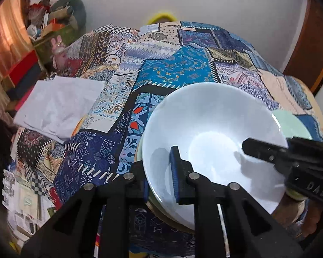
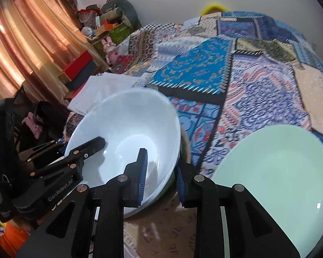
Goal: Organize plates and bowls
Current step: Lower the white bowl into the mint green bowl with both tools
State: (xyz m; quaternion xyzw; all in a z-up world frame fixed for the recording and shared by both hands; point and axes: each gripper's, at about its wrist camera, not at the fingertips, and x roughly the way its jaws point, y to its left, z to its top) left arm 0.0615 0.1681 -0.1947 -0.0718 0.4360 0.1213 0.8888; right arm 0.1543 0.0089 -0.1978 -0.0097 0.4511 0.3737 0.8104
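Observation:
A white bowl point(image 1: 213, 133) sits on a stack of plates point(image 1: 161, 212) whose rims show under its near edge. My left gripper point(image 1: 160, 172) is shut on the bowl's left rim, with one blue pad inside the bowl and the other outside. My right gripper point(image 2: 161, 161) straddles the bowl's point(image 2: 127, 124) right rim. A strip of bowl shows between its inner pad and the wall, so it stands open. A mint green plate point(image 2: 275, 182) lies to the right on the quilt.
A patchwork quilt point(image 1: 178, 68) covers the bed under everything. A folded white cloth point(image 1: 58, 105) lies at its left side. Boxes and soft toys point(image 1: 53, 21) pile up by the curtain at the far left. Papers point(image 1: 23, 195) litter the floor at lower left.

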